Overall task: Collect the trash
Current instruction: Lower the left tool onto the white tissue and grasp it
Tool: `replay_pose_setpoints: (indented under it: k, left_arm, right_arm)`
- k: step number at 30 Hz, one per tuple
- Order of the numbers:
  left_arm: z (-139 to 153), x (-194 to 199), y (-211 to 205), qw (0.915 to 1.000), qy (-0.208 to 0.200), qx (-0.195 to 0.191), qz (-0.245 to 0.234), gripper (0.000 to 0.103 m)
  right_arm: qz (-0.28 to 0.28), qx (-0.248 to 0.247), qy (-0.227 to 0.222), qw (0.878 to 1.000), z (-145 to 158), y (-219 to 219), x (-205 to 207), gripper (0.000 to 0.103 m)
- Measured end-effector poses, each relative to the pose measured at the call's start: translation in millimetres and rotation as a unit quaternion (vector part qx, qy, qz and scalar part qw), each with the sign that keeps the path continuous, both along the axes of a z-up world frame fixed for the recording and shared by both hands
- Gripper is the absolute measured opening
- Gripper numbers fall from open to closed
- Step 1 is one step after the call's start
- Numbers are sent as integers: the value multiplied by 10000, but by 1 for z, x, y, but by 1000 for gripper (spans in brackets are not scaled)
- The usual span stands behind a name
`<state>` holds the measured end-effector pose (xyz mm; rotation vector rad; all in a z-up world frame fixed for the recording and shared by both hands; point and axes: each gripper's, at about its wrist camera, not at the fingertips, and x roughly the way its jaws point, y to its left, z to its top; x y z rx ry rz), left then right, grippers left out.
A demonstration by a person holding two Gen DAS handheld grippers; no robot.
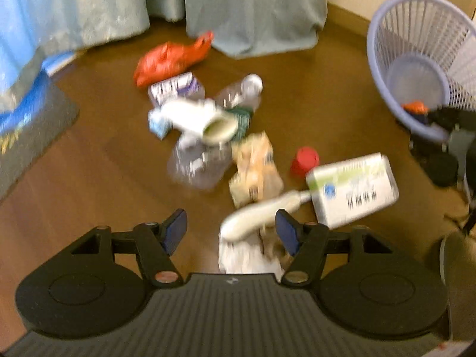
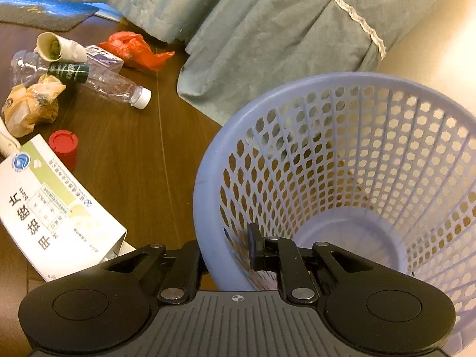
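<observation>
1. Left wrist view, pretty blurry: the left gripper [image 1: 231,228] has its jaws spread apart, nothing pinched between the blue pads [image 1: 175,227]. A white crumpled wrapper [image 1: 247,254] lies on the wooden floor [image 1: 98,160] just under the gap, and a pale stick-like thing [image 1: 261,211] lies across it, next to the right-hand pad. Further out is the trash pile: a white box with green print [image 1: 354,190], a red cap [image 1: 305,160], a crumpled tan wrapper [image 1: 255,169], clear bottles [image 1: 199,163], a white paper tube [image 1: 202,120], and an orange plastic bag [image 1: 172,59] near the hanging grey-green bed cover [image 1: 253,12]. The lilac basket [image 1: 383,68] sits tilted at the far right, well apart from the pile.

2. Right wrist view, sharp: the right gripper [image 2: 229,250] is clamped on the basket's rim [image 2: 208,166], one finger inside the wall, one outside. The basket leans toward the camera and its bottom looks bare. The white box [image 2: 53,205] lies just left of it on the floor, with the red cap [image 2: 63,145] touching its far edge.
</observation>
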<state>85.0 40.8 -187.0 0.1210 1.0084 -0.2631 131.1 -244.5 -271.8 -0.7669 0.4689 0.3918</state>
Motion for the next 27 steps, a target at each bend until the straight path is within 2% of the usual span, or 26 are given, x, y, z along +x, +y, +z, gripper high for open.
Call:
replay_pose_setpoints:
  k: [7, 16, 21, 25, 27]
  left_arm:
    - [-26, -23, -12, 9991, 407, -61, -117, 61]
    - [-45, -25, -14, 9979, 587, 216, -196, 59]
    - [-51, -16, -1, 9963, 813, -128, 232, 46]
    - [-58, -11, 0, 9953, 934, -74, 235, 43]
    - [-63, -9, 1, 9946, 1004, -57, 246, 38]
  right_arm:
    - [-93, 52, 57, 9999, 5, 0, 3, 10]
    - [-53, -79, 118, 9999, 2, 3, 4, 11]
    - [-42, -100, 96, 9999, 2, 1, 3, 11]
    - [-24, -146, 78, 9999, 1, 2, 1, 11]
    - [-9, -167, 71, 9998, 0, 2, -1, 11]
